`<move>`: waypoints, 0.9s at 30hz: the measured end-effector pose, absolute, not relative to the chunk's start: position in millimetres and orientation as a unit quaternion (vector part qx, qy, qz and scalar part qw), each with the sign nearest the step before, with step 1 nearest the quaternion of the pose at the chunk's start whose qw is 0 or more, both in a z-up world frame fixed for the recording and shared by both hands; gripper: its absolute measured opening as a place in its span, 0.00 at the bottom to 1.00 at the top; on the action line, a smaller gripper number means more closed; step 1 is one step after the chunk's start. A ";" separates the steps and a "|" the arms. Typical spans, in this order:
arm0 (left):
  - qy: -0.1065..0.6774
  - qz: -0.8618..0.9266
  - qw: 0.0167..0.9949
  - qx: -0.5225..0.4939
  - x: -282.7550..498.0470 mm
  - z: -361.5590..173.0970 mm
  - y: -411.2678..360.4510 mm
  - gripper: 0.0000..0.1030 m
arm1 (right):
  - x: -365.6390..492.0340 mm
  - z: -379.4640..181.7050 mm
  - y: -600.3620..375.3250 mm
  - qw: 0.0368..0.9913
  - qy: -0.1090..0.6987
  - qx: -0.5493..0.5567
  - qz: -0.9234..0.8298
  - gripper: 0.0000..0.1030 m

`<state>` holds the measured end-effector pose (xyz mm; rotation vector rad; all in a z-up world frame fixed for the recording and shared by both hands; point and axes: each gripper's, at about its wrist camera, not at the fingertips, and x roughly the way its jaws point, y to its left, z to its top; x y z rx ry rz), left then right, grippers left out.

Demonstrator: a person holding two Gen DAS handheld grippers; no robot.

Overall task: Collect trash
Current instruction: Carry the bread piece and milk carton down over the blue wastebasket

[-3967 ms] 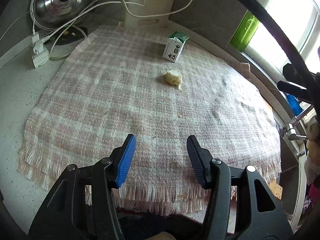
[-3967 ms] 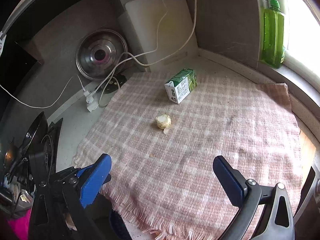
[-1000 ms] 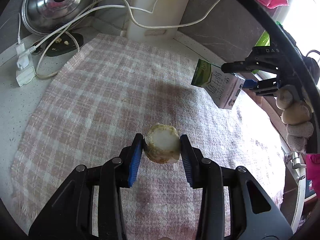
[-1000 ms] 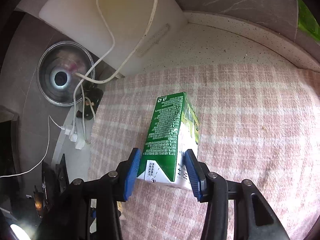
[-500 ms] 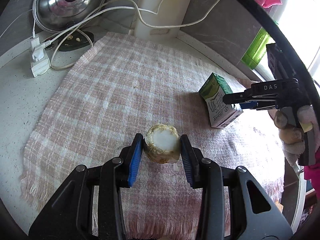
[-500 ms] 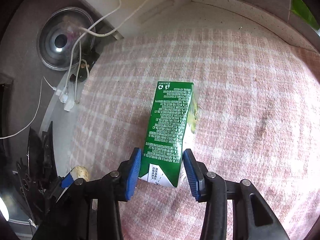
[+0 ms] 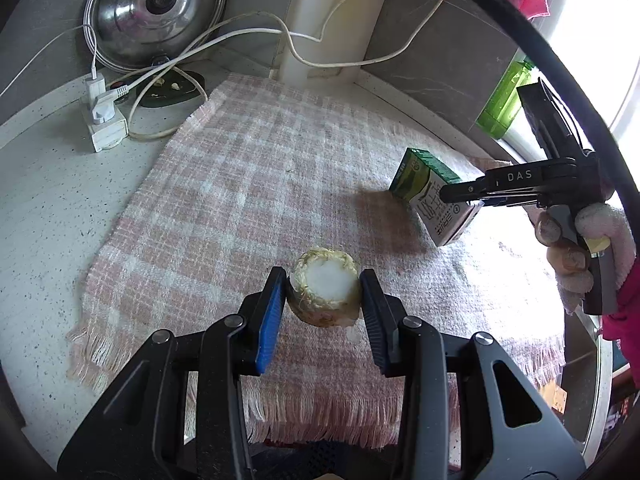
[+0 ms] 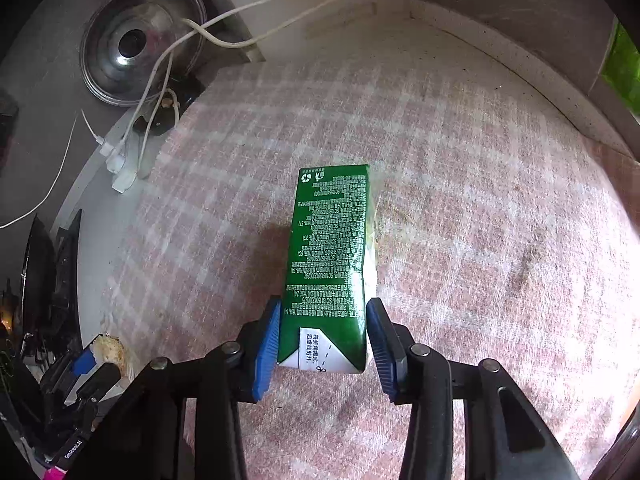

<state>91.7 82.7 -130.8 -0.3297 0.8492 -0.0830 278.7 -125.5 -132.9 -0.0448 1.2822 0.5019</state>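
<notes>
Left tongs: gripping a round vegetable stump, pale cut face turned toward the camera, blue pads pressing on both its sides. The stump is hanging above the near part of the plaid cloth.

Right tongs: clamping on a green drink carton at its white folded end, the carton's length pointing away from the camera over the cloth. From the left wrist view, the carton is tilting, far end lower, near the cloth's right side; whether it is touching the cloth cannot be told. A gloved hand is gripping the right tongs' handle.

Plaid cloth: pink and white, fringed, lying flat on the speckled counter.

Steel pan lid: leaning against the back wall, left of a white board.

White power strip: sitting on the counter beside the cloth's left edge, white cables trailing from it across the board.

Green bottle: standing by the window, right.
</notes>
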 end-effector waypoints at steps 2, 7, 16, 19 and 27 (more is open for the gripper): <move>0.410 -0.046 0.897 -0.159 86.1 -130.4 84.8 0.37 | 268.3 -126.3 -128.0 0.778 0.585 -0.018 0.228 0.41; 0.411 -0.063 0.897 -0.151 73.1 -129.1 86.6 0.37 | 238.9 -113.1 -137.6 0.791 0.575 -0.002 0.212 0.41; 0.412 -0.094 0.897 -0.128 41.3 -125.2 87.4 0.37 | 160.2 -85.3 -155.0 0.806 0.553 0.039 0.208 0.40; 0.415 -0.100 0.896 -0.121 29.3 -126.0 88.1 0.37 | 131.4 -80.4 -160.0 0.806 0.550 0.052 0.211 0.40; 0.429 -0.116 0.890 -0.103 -6.0 -137.5 89.1 0.37 | 54.5 -79.6 -164.1 0.799 0.555 0.071 0.219 0.40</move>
